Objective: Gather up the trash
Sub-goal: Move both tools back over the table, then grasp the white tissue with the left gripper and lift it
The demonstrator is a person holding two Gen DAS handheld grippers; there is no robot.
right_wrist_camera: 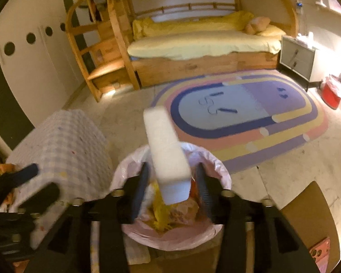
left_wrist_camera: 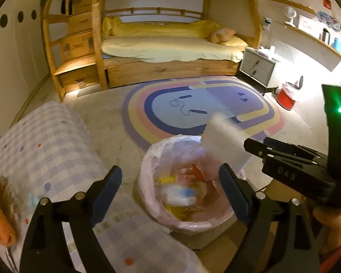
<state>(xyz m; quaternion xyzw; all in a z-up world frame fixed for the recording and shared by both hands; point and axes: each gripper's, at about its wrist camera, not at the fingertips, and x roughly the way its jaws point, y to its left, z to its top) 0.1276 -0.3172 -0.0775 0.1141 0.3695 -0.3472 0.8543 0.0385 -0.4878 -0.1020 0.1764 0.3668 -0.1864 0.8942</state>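
Nearest your left wrist camera, your left gripper [left_wrist_camera: 170, 193] fills the bottom of the frame with its jaws spread wide and nothing between them. To its left, in the lower left of that frame, lies a checked cloth [left_wrist_camera: 52, 141] with an orange item [left_wrist_camera: 0, 207] on its edge. Between the fingers, at lower centre, you see the bin [left_wrist_camera: 147, 182] with its pink liner, already holding yellow, red and white wrappers. Just right of it, your right gripper [left_wrist_camera: 246, 146] reaches in from the right edge with a blurred white block [left_wrist_camera: 225, 141] at its tip, over the bin's rim.

In your right wrist view, the right gripper's [right_wrist_camera: 170, 191] jaws stand partly open at lower centre. The white block [right_wrist_camera: 168, 152] sits between them, tilted, with a gap on either side, so neither pad presses it. It hangs directly above the bin [right_wrist_camera: 220, 170]. Beyond, the striped rug [right_wrist_camera: 284, 141] spreads across the upper right, before the wooden bunk bed [right_wrist_camera: 204, 66].
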